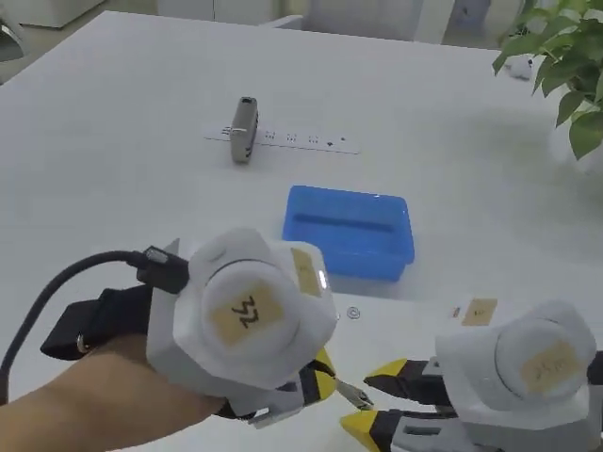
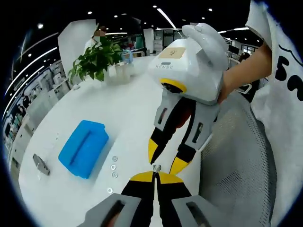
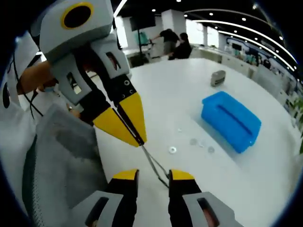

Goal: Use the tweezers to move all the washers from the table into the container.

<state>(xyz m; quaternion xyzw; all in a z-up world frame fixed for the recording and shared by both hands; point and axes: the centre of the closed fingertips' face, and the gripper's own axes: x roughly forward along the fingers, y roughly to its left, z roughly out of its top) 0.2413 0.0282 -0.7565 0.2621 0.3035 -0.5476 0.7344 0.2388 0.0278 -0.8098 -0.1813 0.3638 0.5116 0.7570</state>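
White surface (image 1: 113, 113) carries the washers (image 3: 173, 150) just beside the blue container (image 3: 232, 118), ahead of the right claw (image 3: 154, 176), which is released, jaws either side of the tweezers (image 3: 154, 163); their long axis runs back to the left claw (image 2: 154, 174), clenched on them

**Few Markings, Little Legible**

A handwritten zigzag mark, possibly "32", is seen on the tan label (image 1: 247, 314) atop the left gripper (image 1: 325, 381). In the left gripper view, a short printed word is carried on the right gripper's (image 2: 164, 158) tan sticker (image 2: 172, 53), too small to be read. Large black letters on the white shirt (image 2: 289, 71) are cut off. Markings on the power strip (image 1: 292, 139) cannot be made out.
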